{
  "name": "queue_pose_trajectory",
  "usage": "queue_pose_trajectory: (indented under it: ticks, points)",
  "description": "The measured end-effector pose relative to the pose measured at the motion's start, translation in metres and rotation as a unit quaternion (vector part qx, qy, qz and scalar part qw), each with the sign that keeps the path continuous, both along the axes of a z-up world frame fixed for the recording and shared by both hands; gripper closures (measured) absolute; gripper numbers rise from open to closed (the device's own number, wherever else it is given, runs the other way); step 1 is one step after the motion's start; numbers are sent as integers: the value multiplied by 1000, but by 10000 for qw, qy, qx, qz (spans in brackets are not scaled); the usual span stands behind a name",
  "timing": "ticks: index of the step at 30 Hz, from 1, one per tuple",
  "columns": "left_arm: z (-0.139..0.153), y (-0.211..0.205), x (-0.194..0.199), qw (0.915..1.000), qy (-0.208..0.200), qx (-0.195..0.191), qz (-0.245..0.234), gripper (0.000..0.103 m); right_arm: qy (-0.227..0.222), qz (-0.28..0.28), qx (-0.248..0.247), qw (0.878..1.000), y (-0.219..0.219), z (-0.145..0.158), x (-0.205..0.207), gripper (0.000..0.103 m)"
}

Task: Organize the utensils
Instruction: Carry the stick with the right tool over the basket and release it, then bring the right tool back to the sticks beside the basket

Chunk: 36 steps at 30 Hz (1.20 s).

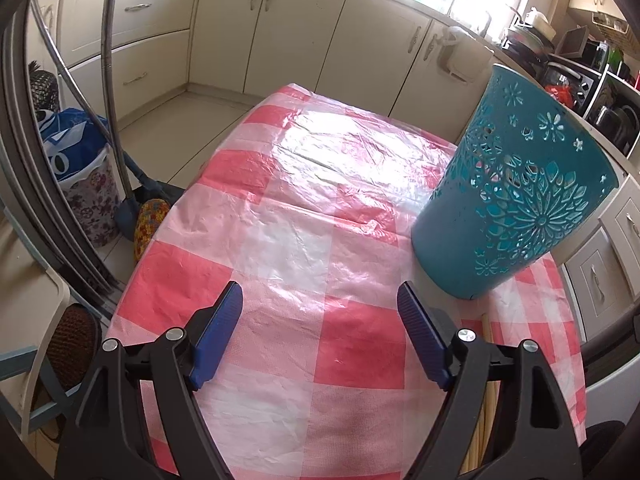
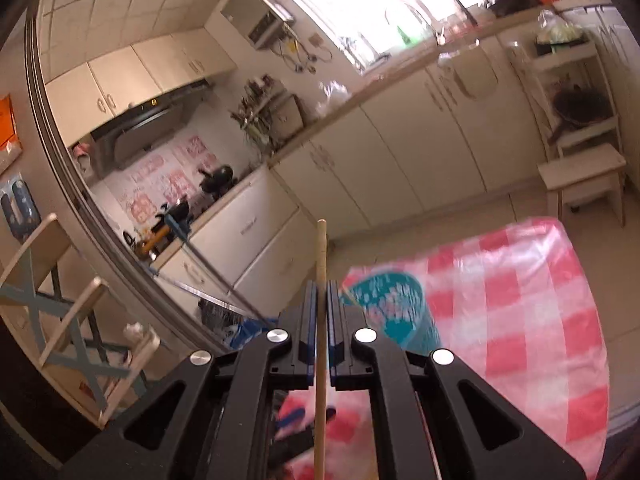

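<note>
A teal cut-out holder cup (image 1: 512, 208) stands on the red and white checked tablecloth (image 1: 304, 208), right of my left gripper (image 1: 320, 300), which is open and empty just above the cloth. Pale wooden chopsticks (image 1: 489, 360) lie on the cloth behind its right finger. In the right wrist view my right gripper (image 2: 321, 292) is shut on a single wooden chopstick (image 2: 321, 248), held lengthwise between the pads and lifted well above the table. The teal cup (image 2: 384, 304) shows blurred just below and right of it.
Cream kitchen cabinets (image 1: 280, 40) run behind the table. A hose and bags (image 1: 80, 168) stand on the floor to the left. A folding chair (image 2: 60, 300) stands left and a white stool (image 2: 580, 180) right in the right wrist view.
</note>
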State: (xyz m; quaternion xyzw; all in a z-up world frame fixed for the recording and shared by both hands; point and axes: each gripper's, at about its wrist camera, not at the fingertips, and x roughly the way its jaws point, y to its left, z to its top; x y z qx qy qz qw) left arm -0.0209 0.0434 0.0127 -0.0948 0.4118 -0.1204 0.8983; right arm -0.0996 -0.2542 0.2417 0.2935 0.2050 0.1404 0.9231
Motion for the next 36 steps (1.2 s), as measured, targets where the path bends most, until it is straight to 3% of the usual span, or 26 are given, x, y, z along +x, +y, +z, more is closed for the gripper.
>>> queue_pose_trajectory:
  ticks: [2, 4, 9, 15, 20, 21, 23, 25, 27, 30, 32, 33, 36]
  points:
    - [-1, 0, 0, 10000, 30, -3, -5, 27, -313, -250, -127, 9991, 5, 20, 28, 98]
    - [-1, 0, 0, 10000, 38, -5, 1, 27, -355, -745, -442, 9956, 13, 28, 58, 97]
    - [-1, 2, 0, 10000, 36, -40, 16, 27, -60, -1488, -960, 9842, 27, 4, 113, 97]
    - [-3, 4, 1, 9999, 66, -102, 7, 27, 366, -1296, -1408, 9808, 41, -50, 120, 97]
    - [-3, 4, 1, 9999, 61, -94, 24, 27, 391, -1000, -1486, 9831, 46, -53, 93, 94]
    - [-3, 4, 1, 9999, 67, -90, 28, 27, 313, -974, -1456, 9840, 45, -48, 82, 93]
    - [-4, 4, 1, 9999, 89, -76, 28, 27, 114, -980, -1375, 9856, 44, -36, 54, 71]
    - [-4, 3, 2, 9999, 107, -61, 28, 26, 51, -1075, -1358, 9849, 44, -35, 21, 57]
    - [-4, 3, 2, 9999, 108, -42, 30, 26, 360, -925, -1373, 9856, 45, -50, -2, 57]
    - [-4, 1, 1, 9999, 107, -14, 30, 26, 1300, -525, -1680, 9758, 62, -102, -19, 59]
    - [-4, 1, 1, 9999, 107, 8, 22, 25, 1976, -294, -1762, 9639, 70, -146, -21, 73]
    - [-5, 0, 1, 9999, 108, 19, 15, 25, 2254, -222, -1763, 9579, 72, -164, -20, 75]
    - [-5, -1, 1, 9999, 110, 46, -13, 24, 2548, -209, -1876, 9484, 77, -193, -13, 77]
